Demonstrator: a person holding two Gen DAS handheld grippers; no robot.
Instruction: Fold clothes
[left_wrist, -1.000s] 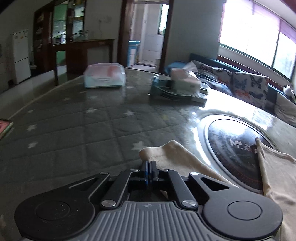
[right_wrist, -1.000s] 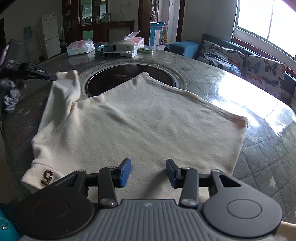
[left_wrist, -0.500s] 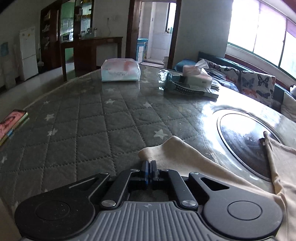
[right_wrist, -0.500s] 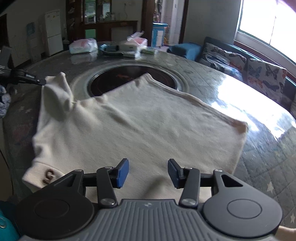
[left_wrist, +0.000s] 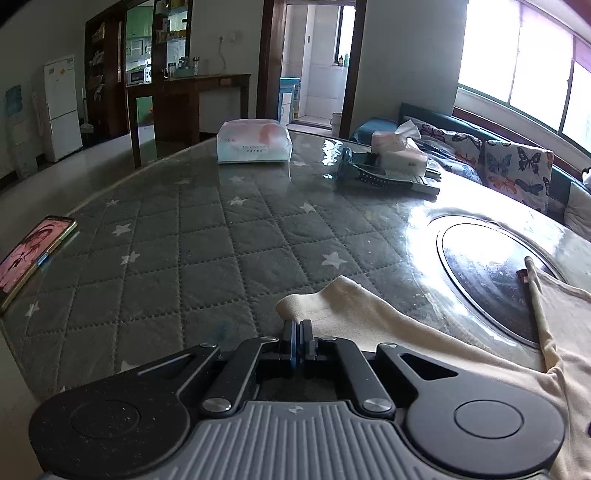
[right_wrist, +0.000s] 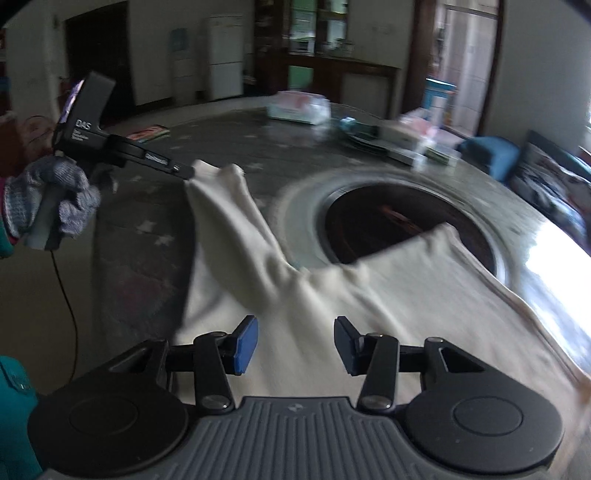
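A cream shirt (right_wrist: 369, 306) lies spread on the round table. My left gripper (left_wrist: 300, 332) is shut on the end of its sleeve (left_wrist: 332, 306) and holds the sleeve lifted and stretched out to the left; in the right wrist view the left gripper (right_wrist: 184, 171) shows at the upper left with the sleeve (right_wrist: 236, 221) hanging from it. My right gripper (right_wrist: 295, 341) is open and empty, hovering over the near part of the shirt body.
The table (left_wrist: 184, 258) has a grey quilted star cover under glass and a dark round inset (left_wrist: 491, 273). A phone (left_wrist: 29, 251) lies at the left edge. A wipes pack (left_wrist: 255, 142), tissue box (left_wrist: 399, 147) and tray stand at the back.
My left gripper has pulled the sleeve further left and outward. My right gripper has swung its view to the left over the shirt, staying open.
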